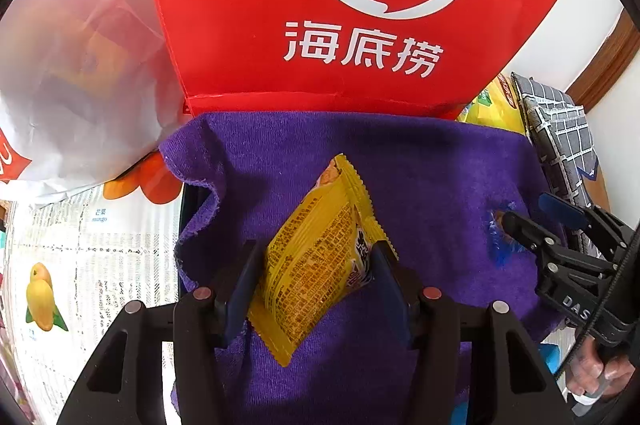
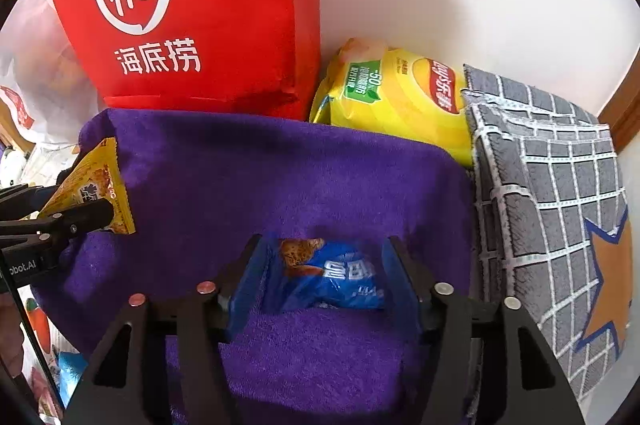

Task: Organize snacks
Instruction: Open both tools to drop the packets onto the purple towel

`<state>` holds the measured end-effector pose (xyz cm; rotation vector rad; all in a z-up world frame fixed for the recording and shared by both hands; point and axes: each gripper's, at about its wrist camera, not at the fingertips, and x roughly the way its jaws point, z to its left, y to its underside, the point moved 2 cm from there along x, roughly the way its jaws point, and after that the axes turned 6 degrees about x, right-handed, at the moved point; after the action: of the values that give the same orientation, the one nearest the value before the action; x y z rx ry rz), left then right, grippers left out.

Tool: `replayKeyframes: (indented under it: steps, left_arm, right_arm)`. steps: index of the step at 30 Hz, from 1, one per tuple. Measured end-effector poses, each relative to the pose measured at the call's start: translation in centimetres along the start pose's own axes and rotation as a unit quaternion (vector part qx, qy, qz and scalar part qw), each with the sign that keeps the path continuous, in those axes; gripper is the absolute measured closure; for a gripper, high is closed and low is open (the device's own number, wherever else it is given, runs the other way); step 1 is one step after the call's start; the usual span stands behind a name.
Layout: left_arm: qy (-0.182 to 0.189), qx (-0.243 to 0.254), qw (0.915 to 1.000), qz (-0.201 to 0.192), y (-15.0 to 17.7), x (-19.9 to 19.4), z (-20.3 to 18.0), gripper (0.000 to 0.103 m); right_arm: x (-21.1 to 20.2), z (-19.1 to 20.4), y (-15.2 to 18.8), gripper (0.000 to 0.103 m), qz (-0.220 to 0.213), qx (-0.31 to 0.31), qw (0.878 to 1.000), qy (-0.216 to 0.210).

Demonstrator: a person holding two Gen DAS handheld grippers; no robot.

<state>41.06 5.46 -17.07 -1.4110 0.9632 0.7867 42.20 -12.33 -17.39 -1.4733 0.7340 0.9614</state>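
Note:
My left gripper (image 1: 316, 265) is shut on a yellow snack packet (image 1: 316, 257) and holds it over the purple towel (image 1: 420, 177). The packet also shows in the right wrist view (image 2: 94, 193), at the left. My right gripper (image 2: 324, 273) is shut on a blue snack packet (image 2: 332, 277) just above the purple towel (image 2: 260, 177). In the left wrist view the right gripper (image 1: 516, 225) is at the right edge of the towel, with a bit of blue wrapper (image 1: 500, 249) under it.
A red fabric bag (image 1: 320, 5) stands behind the towel. A white plastic bag (image 1: 72, 73) is at the left. A yellow chips bag (image 2: 392, 97) and a grey checked cloth (image 2: 552, 177) are at the right. A fruit-print cloth (image 1: 80, 257) covers the table.

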Motion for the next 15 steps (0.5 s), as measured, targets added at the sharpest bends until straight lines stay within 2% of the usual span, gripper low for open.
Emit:
replayKeyframes:
  steps: [2, 4, 7, 10, 15]
  left_arm:
    - [0.003, -0.002, 1.0000, 0.001, 0.0, -0.4, 0.1, 0.047]
    - [0.005, -0.002, 1.0000, 0.003, -0.1, -0.7, 0.2, 0.041]
    - [-0.001, 0.005, 0.9999, -0.011, -0.3, -2.2, 0.2, 0.033]
    - [0.002, 0.008, 0.9996, -0.026, -0.5, -3.9, 0.0, 0.032]
    - [-0.004, 0.011, 0.9979, -0.064, -0.5, -7.8, -0.1, 0.032]
  right_arm:
    - [-0.9, 0.2, -0.2, 0.034, -0.001, 0.002, 1.000, -0.010]
    - [-2.0, 0.3, -0.3, 0.026, -0.016, 0.006, 1.000, -0.018]
    - [-3.8, 0.3, -0.6, 0.023, -0.033, 0.006, 0.999, -0.023]
    - [-5.8, 0.5, -0.7, 0.017, -0.053, 0.009, 0.999, -0.005]
    - [-8.9, 0.2, -0.2, 0.017, -0.084, 0.017, 0.996, 0.018]
